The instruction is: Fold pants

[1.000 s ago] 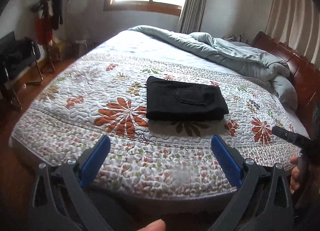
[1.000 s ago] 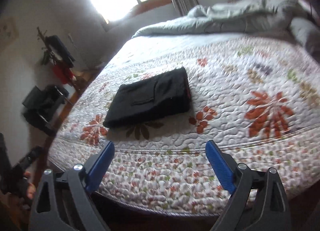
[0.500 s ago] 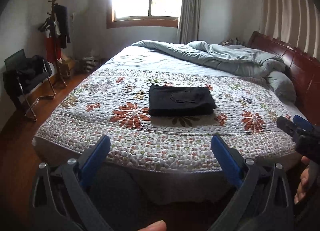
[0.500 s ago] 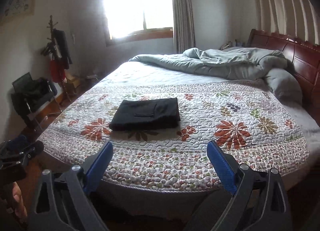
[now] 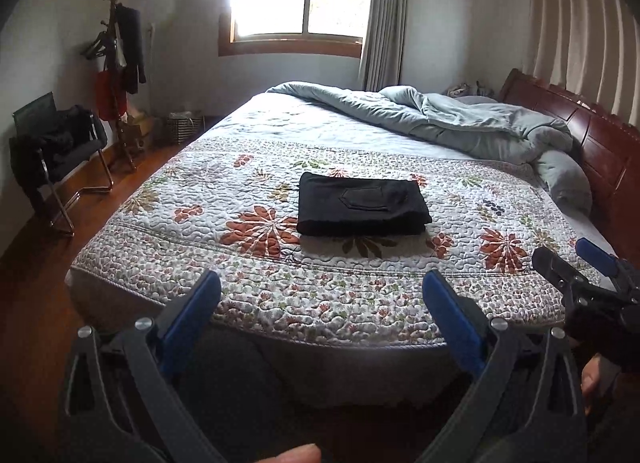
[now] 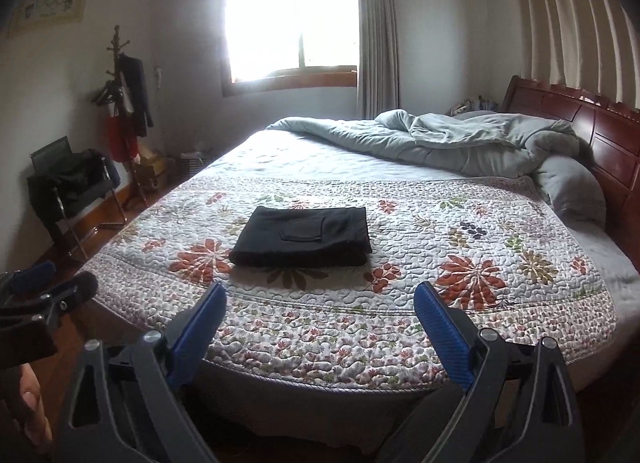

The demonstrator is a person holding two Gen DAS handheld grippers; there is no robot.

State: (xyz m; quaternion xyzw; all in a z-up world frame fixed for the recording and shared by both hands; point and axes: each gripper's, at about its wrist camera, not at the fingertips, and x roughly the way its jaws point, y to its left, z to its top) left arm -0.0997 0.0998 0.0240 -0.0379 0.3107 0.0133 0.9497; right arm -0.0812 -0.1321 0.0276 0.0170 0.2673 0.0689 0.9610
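Folded pants (image 5: 362,204) lie crosswise, pocket up, waistband prob. left.

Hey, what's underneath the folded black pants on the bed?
The folded black pants lie on the floral quilt; its flower pattern shows all around them. Whatever is directly beneath stays covered.

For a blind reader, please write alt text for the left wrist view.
Black pants, folded into a neat rectangle, lie on a floral quilt on a bed. The open left claw frames the foreground, holding nothing; the right claw shows at the right edge.
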